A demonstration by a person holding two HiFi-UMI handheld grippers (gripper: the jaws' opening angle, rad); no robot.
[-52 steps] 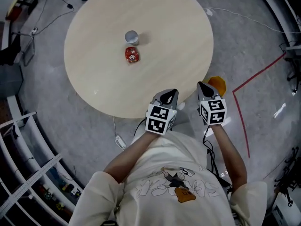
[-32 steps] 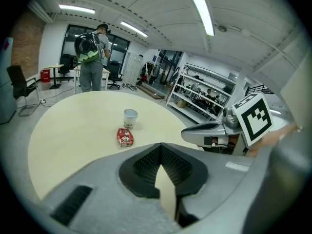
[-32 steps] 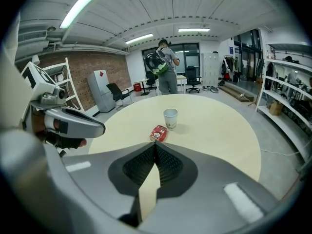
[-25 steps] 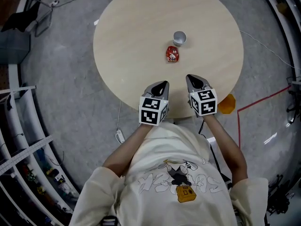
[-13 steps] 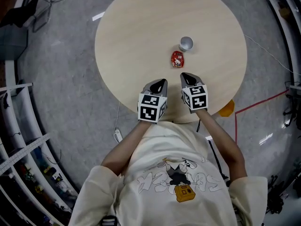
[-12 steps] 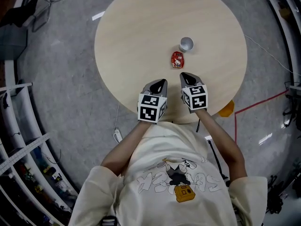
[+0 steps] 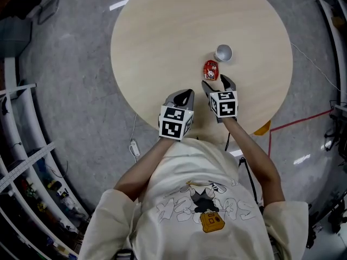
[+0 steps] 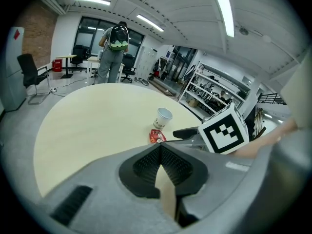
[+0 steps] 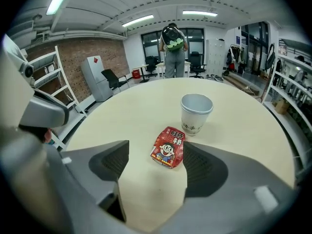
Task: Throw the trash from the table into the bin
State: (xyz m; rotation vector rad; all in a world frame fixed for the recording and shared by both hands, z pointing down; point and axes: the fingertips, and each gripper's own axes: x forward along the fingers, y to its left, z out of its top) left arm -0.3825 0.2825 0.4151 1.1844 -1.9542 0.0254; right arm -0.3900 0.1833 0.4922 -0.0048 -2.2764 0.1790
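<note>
Right gripper (image 7: pixel 217 83): my fingers here are spread wide and have just been opening. The pads press on nothing; the gap is aimed at the snack packet so that it can slide in from the near side.
Snack packet (image 9: pixel 168 147): red, lying flat near the middle of the table (image 7: pixel 162 37), just ahead of my right fingertips and in line with the gap. It is not yet gripped.
Left gripper (image 7: pixel 186 93): fingers clenched together on nothing, hanging over the table's near edge. I judge it is kept back there to leave the right one room.
Paper cup (image 7: pixel 223 53): upright, just beyond the packet toward the far edge, close to it but apart. It looks like trash too, for a later trip.
In the way: only the cup, which a long push forward could knock over. The approach itself is bare tabletop.
Bin: I cannot pick one out for certain. An orange thing (image 7: pixel 263 128) shows on the floor past the table's right near edge.
Around: a person with a backpack (image 9: pixel 173 45) stands beyond the far edge, well apart.
</note>
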